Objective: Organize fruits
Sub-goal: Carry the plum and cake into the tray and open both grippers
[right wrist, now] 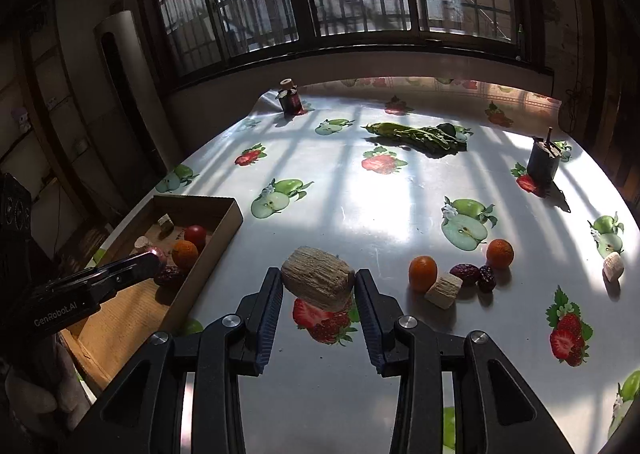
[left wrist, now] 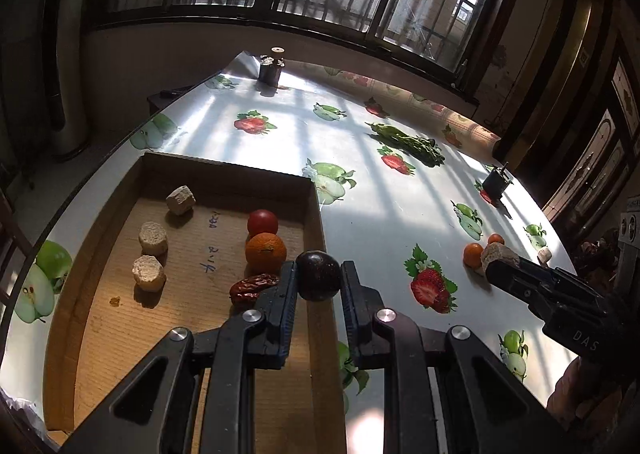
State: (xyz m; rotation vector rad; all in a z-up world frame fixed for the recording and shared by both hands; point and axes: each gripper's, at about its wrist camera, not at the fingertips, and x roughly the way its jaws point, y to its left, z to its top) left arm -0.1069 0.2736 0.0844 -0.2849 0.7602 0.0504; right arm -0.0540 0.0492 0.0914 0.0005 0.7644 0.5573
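We held a dark plum clamped in the left gripper over the cardboard box's right wall; ahead lay an orange, a tomato, a red date and three beige chunks; the right gripper gripped a fibrous beige chunk above the desk; its identity was unclear.

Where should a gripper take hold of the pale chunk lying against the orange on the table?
Grip the pale chunk across its ridged side walls, coming from above and from the near side. Its cut end faces the camera, the orange blocks its left, and the dried dates crowd behind.
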